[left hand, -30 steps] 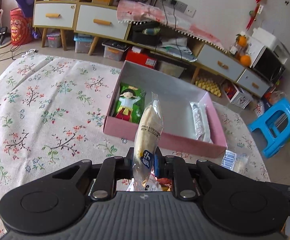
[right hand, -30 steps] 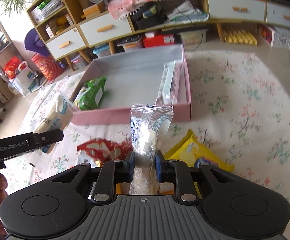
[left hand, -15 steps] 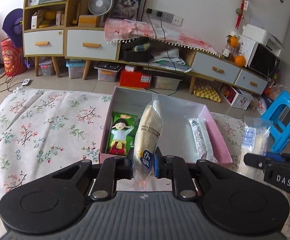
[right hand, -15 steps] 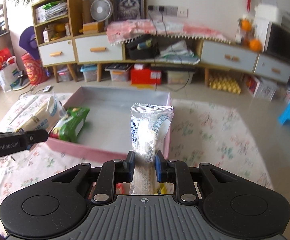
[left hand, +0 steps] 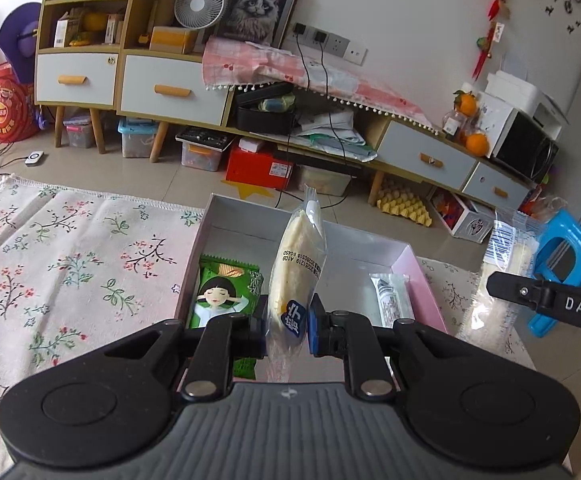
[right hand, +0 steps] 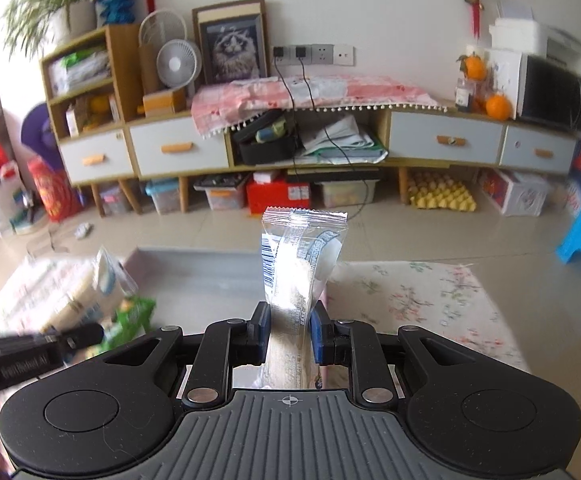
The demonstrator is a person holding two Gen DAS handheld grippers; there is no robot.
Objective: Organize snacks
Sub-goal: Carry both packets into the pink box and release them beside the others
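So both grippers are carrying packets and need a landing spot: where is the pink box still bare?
The pink box has bare floor down its middle, between the green snack packet by its left wall and the white packet by its right wall. Its far end is free too. The sides are taken.

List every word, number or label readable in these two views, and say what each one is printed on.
"DAS": side of the right gripper, seen from the left wrist.
"A1G9 20260318 B0450", roughly; digits uncertain: clear-wrapped pale bread roll in the left gripper.
Too blurred: white lettering on the left gripper's side in the right wrist view.
Too small: barcode on the clear plastic snack packet; print on the green snack bag; white wrapped bar.
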